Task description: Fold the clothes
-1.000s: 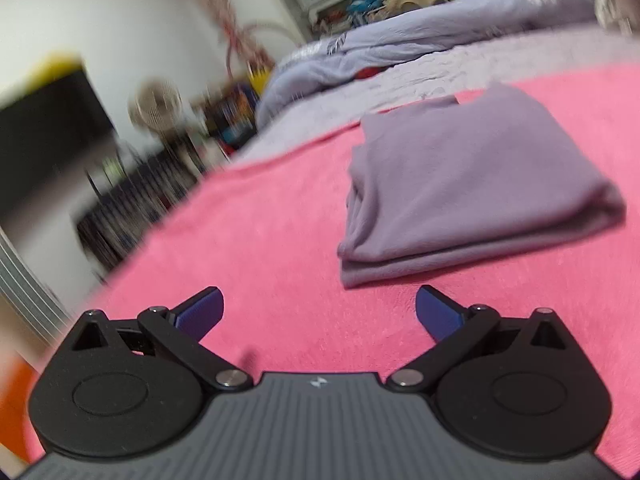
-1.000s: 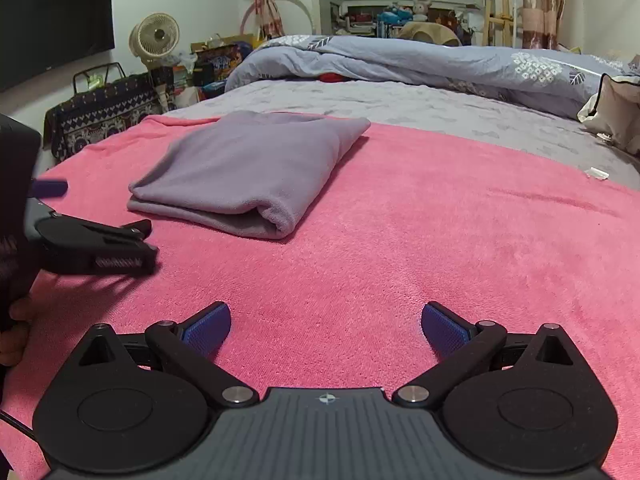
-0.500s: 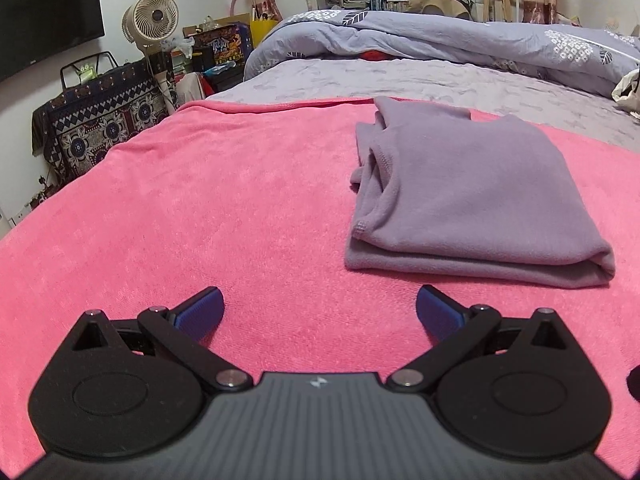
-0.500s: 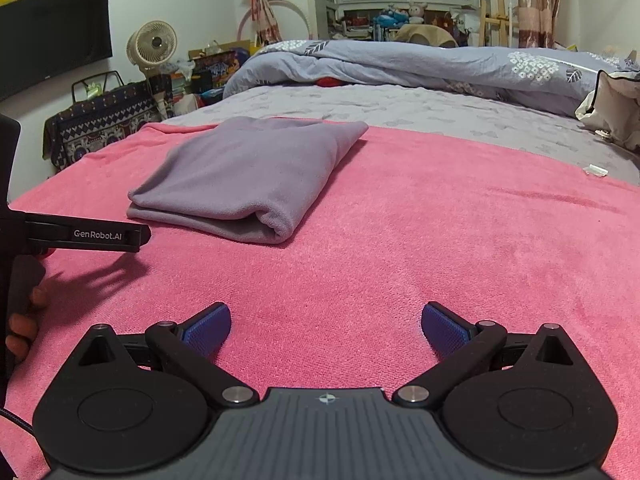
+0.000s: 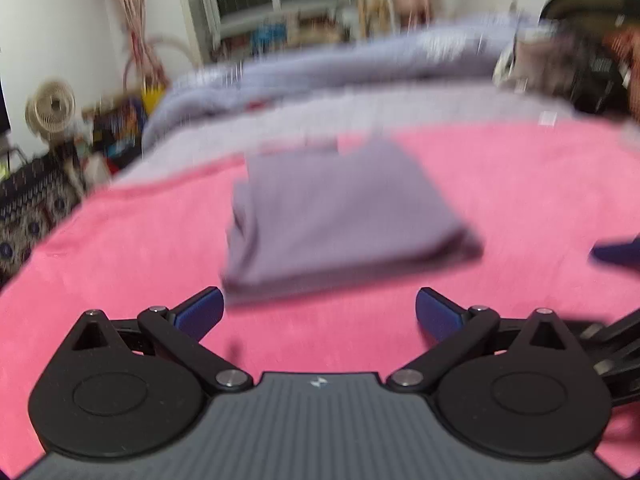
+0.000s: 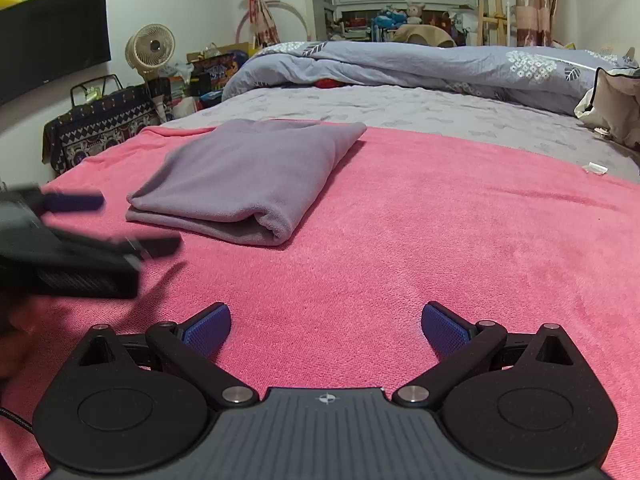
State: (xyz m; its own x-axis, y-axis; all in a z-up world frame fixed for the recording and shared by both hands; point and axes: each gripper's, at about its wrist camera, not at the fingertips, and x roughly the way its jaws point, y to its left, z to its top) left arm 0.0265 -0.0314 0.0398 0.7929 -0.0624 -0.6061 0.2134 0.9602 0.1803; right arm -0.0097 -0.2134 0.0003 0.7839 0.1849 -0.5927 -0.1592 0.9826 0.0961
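Observation:
A lilac garment (image 6: 244, 176) lies folded into a flat rectangle on the pink blanket (image 6: 440, 240). In the blurred left wrist view the lilac garment (image 5: 340, 216) sits just ahead of my left gripper (image 5: 319, 314), which is open and holds nothing. My right gripper (image 6: 326, 330) is also open and empty, low over the blanket, with the garment ahead and to its left. The left gripper (image 6: 76, 220) shows as a blurred black shape at the left edge of the right wrist view. A blue fingertip of the right gripper (image 5: 616, 250) enters the left wrist view at the right edge.
Beyond the pink blanket lies a grey sheet (image 6: 400, 108) and a bunched grey-blue duvet (image 6: 420, 64). A beige bag (image 6: 612, 108) sits at the far right. A fan (image 6: 150, 50) and cluttered bags (image 6: 100, 120) stand beside the bed on the left.
My left gripper has swung right, so the garment now sits centred ahead of it, and the view is motion-blurred. The right gripper has stayed almost still. Both stay open.

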